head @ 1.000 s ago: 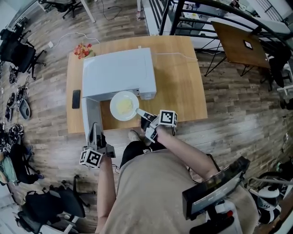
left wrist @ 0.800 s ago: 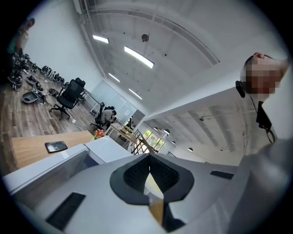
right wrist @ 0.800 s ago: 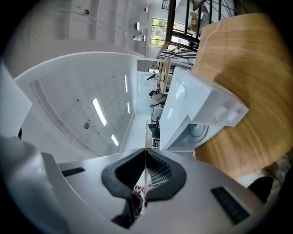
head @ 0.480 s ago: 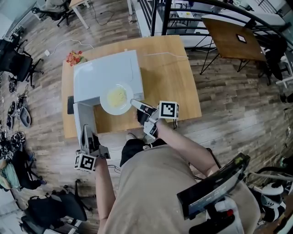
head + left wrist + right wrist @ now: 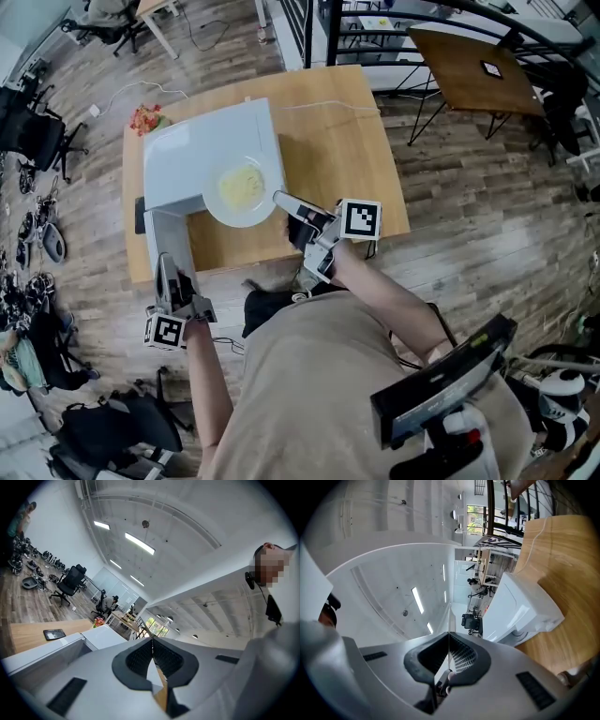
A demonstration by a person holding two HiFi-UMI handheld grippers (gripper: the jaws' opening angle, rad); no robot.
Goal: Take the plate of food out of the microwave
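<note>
The right claw (image 5: 280, 200) pinches the rim of the plate (image 5: 241, 192), keeping it flat so the food stays on. The plate is out, up by the microwave (image 5: 202, 150) top. The left claw (image 5: 167, 267) is closed, empty I think, beside the door (image 5: 170, 232).

No lettering, brand name or number could be read anywhere. The only signs were black-and-white square markers, which bore patterns and no words. One stood on the cube (image 5: 167, 330) of the left gripper (image 5: 165, 264) at the near left. Another stood on the cube (image 5: 361, 218) of the right gripper (image 5: 280, 199). A third lay on the dark table (image 5: 459, 91) at the far right.
</note>
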